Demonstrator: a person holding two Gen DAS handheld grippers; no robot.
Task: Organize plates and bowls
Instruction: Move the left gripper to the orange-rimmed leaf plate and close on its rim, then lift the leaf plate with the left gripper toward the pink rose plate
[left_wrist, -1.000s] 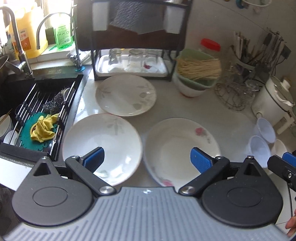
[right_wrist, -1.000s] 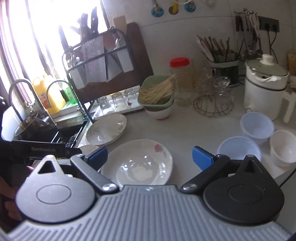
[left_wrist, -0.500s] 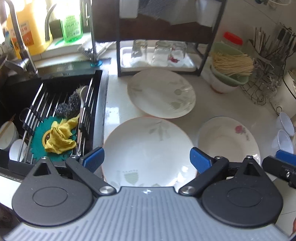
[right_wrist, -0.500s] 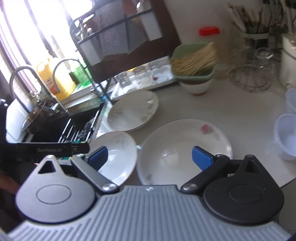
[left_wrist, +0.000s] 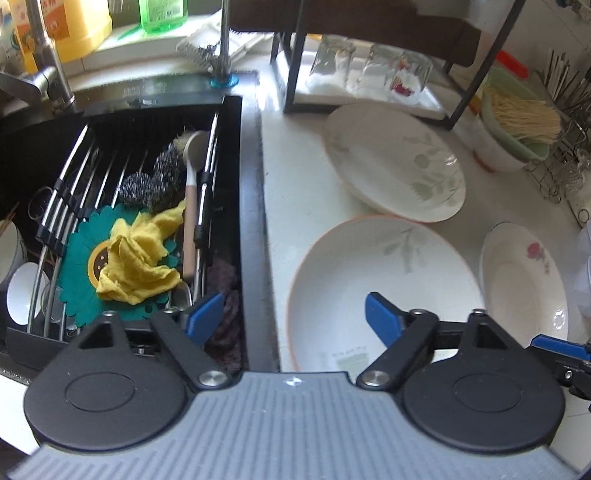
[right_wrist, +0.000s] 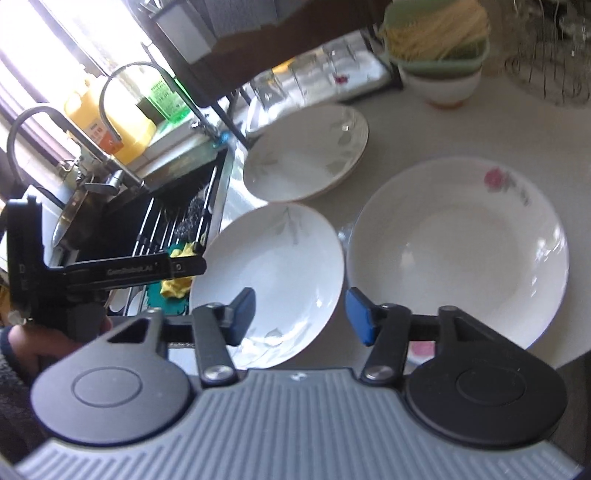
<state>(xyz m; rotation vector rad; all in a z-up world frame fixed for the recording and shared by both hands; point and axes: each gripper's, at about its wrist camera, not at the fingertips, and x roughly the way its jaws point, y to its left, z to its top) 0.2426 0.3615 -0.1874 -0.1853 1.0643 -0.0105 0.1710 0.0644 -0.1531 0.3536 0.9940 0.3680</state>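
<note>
- Three plates lie on the counter (left_wrist: 295, 192) beside the sink (left_wrist: 236, 229): the near leaf-print plate (left_wrist: 384, 280), a second leaf-print plate (left_wrist: 395, 162) behind it, and a rose-print plate (right_wrist: 458, 251) to its right.
- Our left tool (left_wrist: 293, 315) is closing, jaws still apart, straddling the near plate's left rim without pressing it.
- Our right tool (right_wrist: 301, 314) is closing too, its pads bracketing that plate's right rim, not yet clamped.
- We judge the glazed ceramic stiff, slick and breakable; the raised rim is the place to pinch.

Black linkage arms, blue-padded fingers (left_wrist: 382, 319)
</note>
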